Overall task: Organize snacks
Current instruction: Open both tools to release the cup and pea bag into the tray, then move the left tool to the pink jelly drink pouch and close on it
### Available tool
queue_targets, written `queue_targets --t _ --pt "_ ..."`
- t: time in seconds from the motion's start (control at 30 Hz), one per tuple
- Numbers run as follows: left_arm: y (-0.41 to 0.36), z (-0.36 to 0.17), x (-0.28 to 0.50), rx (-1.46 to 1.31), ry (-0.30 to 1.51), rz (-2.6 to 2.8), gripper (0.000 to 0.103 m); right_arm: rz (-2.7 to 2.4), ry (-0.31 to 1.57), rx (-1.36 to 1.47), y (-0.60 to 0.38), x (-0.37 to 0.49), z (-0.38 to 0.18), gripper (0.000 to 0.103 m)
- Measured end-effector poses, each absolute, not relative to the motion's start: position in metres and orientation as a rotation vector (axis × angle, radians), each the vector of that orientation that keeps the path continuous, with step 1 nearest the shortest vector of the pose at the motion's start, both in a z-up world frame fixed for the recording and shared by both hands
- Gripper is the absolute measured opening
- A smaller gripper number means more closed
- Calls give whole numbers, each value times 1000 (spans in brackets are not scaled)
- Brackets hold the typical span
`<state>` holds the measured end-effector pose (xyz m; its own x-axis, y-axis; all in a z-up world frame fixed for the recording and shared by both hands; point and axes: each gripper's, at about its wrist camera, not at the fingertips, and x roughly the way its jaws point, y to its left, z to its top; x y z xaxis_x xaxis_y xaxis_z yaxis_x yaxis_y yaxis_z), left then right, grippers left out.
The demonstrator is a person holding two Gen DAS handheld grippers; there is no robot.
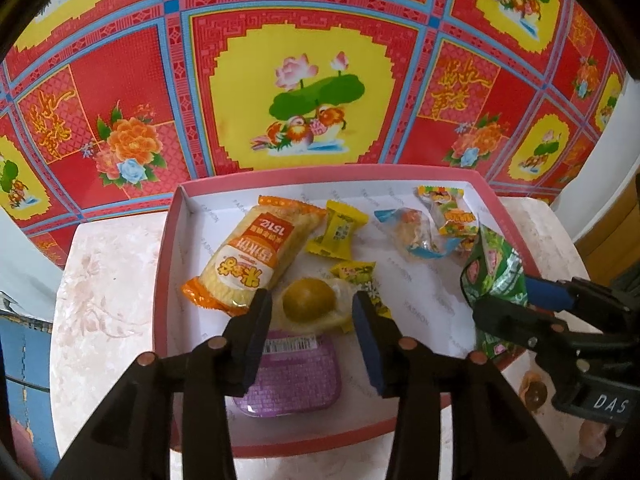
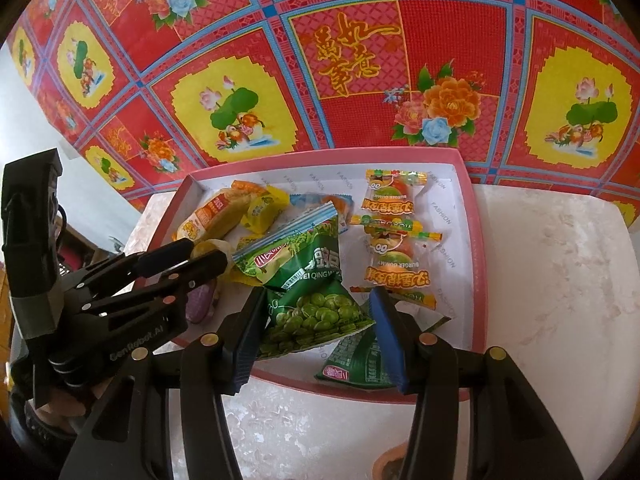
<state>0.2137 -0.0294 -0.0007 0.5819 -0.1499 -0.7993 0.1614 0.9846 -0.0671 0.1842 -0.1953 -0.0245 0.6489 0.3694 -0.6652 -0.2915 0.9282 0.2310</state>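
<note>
A pink-rimmed white box (image 1: 320, 170) (image 2: 320, 156) holds the snacks. My left gripper (image 1: 310, 312) (image 2: 210, 254) is open, its fingers on either side of a round yellow pastry (image 1: 308, 300) in clear wrap that lies on the box floor. Just below the pastry lies a purple pack (image 1: 296, 376). My right gripper (image 2: 318, 296) (image 1: 504, 294) is shut on a strip of green pea packets (image 2: 316, 316) (image 1: 496, 276) at the box's near right side. An orange rice-cracker pack (image 1: 248, 256), yellow candies (image 1: 336, 232) and burger gummies (image 2: 394, 196) lie farther back.
The box sits on a small marble-patterned table (image 1: 104, 300) (image 2: 552, 280), with bare tabletop to the box's right in the right wrist view. Around the table spreads a red, yellow and blue flowered floor covering (image 1: 304, 100). A blue-wrapped snack (image 1: 412, 232) lies mid-box.
</note>
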Motion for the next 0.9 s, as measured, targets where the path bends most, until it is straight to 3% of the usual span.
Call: queue_targets --t 0.07,0.9 --pt "-30 1 211 20 928 -177 50 377 774 115 -197 183 -24 54" --pt "-39 33 139 -30 921 -244 51 328 736 156 -238 122 -18 54"
